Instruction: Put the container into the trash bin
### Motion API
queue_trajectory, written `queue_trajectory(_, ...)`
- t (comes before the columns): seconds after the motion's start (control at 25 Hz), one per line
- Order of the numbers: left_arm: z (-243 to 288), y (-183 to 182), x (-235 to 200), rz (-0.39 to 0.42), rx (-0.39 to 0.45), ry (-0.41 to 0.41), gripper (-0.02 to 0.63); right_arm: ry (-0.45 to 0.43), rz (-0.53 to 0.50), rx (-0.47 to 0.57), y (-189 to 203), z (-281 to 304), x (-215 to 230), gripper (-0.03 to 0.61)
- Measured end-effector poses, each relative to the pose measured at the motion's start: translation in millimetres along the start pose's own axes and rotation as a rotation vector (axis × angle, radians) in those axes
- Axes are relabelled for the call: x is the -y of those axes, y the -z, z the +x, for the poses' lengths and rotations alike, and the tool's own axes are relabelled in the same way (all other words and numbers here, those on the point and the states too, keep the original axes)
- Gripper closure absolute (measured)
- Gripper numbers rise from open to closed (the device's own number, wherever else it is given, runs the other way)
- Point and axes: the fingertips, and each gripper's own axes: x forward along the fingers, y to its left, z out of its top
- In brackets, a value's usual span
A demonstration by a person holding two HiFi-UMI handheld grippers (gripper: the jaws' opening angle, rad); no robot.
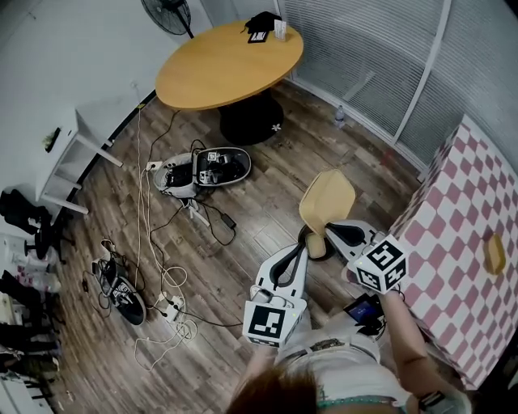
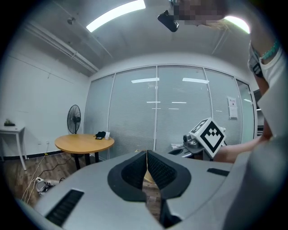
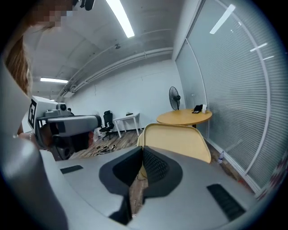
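Person's hair sits nearest, at the bottom edge of the head view, w/ both marker cubes just beyond it. L gripper: jaws pressed together in its own view, only a thin tan edge between the pads. R gripper: jaws likewise closed, pinched on the rim of the tan container. The two tips meet side by side at the container's lower part, so both have hold of it. The container hangs off the ground over the wood floor, its broad flat panel tilted up beyond the jaws, just left of the pink-and-white checked table. Farther out: loose cables and a power strip on the floor at left, then an open bag. Beyond that the round wooden table, a white desk by the left wall, and a fan at the top edge.
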Motion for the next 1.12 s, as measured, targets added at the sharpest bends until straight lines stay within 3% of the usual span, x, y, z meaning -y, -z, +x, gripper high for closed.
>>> queue_trajectory(0.32,0,23,-8,-0.02,-0.056,0.003,0.597,-0.009,0.029,-0.137,88,55,22,0.577)
queue_trajectory(0.6,3,39,6,0.002,-0.088,0.059,0.597,-0.014,0.036,-0.286,179,102,42,0.577)
queue_trajectory(0.92,5,49,24,-0.022,-0.122,0.135,0.597,-0.018,0.052,-0.435,256,143,51,0.577)
queue_trajectory(1.12,5,60,20,-0.054,-0.147,0.133,0.597,-0.065,0.066,-0.509,300,158,52,0.577)
